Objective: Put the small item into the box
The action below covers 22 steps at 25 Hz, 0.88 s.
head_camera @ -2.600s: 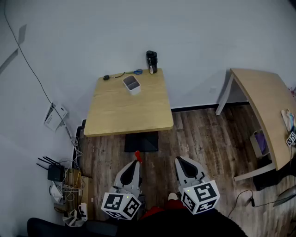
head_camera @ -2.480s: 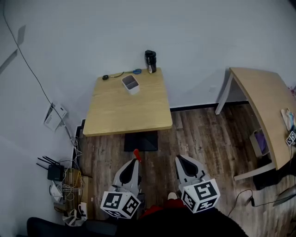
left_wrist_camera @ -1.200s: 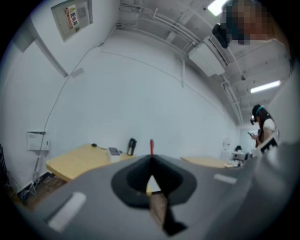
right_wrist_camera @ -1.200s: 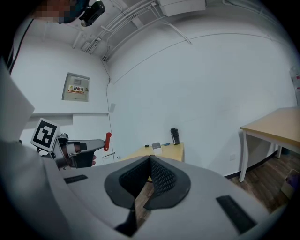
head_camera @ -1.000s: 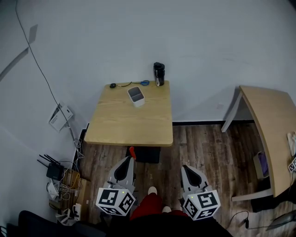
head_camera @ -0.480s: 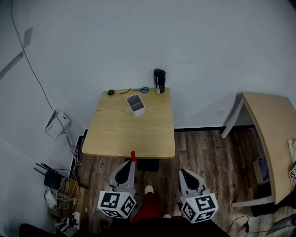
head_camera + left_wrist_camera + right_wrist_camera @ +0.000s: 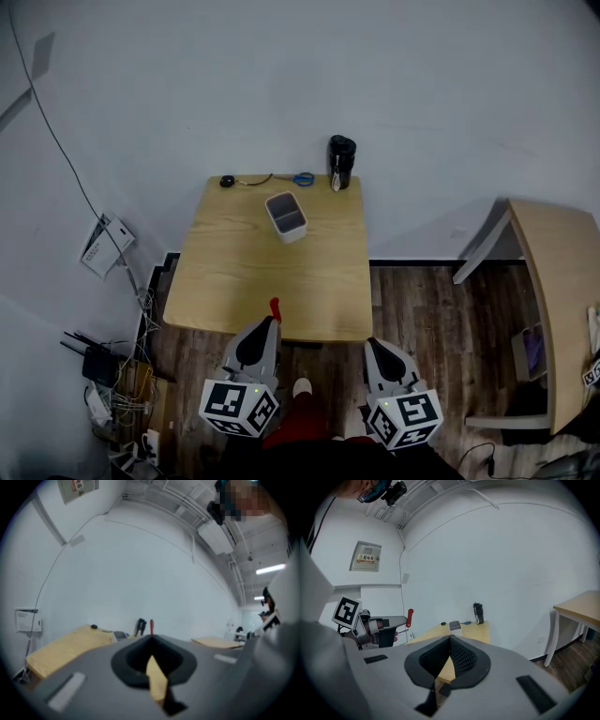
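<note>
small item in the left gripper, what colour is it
Red; the small item shows best in the head view, held by the left gripper.

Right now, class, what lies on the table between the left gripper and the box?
Only bare tabletop: in the head view, nothing sits between the left gripper, shut on a red item, and the box.

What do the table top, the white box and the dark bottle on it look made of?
Table top: wood or wood-look laminate, matte; pale grain lines show.
Box: probably plastic; smooth white walls, grey inside.
Bottle: black, either plastic or coated metal; too small here to tell.
</note>
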Each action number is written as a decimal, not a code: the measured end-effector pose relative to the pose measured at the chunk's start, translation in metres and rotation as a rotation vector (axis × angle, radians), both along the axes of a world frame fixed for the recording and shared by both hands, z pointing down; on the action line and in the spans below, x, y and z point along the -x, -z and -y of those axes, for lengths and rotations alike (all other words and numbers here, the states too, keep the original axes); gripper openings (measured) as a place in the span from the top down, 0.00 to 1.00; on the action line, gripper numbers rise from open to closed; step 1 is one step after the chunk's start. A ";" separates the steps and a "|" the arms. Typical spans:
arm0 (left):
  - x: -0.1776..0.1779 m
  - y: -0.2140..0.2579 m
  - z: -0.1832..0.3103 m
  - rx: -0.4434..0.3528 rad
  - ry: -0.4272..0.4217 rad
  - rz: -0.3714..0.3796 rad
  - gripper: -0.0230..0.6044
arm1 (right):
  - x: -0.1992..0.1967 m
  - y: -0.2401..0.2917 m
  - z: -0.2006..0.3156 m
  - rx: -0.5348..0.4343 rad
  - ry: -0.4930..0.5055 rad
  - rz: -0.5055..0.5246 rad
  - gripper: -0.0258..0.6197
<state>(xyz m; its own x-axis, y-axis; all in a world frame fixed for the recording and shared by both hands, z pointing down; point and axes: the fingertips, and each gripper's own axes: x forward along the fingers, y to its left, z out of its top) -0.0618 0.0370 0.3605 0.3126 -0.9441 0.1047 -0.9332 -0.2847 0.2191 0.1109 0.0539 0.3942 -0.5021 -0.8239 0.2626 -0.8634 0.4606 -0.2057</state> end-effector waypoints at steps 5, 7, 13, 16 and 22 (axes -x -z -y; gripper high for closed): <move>0.023 0.001 0.035 0.000 -0.002 -0.006 0.96 | 0.029 -0.002 0.036 0.008 0.008 -0.010 0.95; 0.032 0.001 0.047 0.000 -0.006 -0.007 0.96 | 0.040 -0.001 0.050 0.008 0.010 -0.012 0.95; 0.052 0.000 0.080 -0.001 -0.026 -0.010 0.96 | 0.067 -0.001 0.083 0.005 0.007 -0.021 0.95; 0.058 0.000 0.095 -0.002 -0.042 -0.012 0.96 | 0.077 0.001 0.098 0.000 0.000 -0.026 0.95; 0.065 -0.002 0.121 -0.004 -0.068 -0.016 0.96 | 0.090 -0.002 0.121 0.002 -0.012 -0.041 0.95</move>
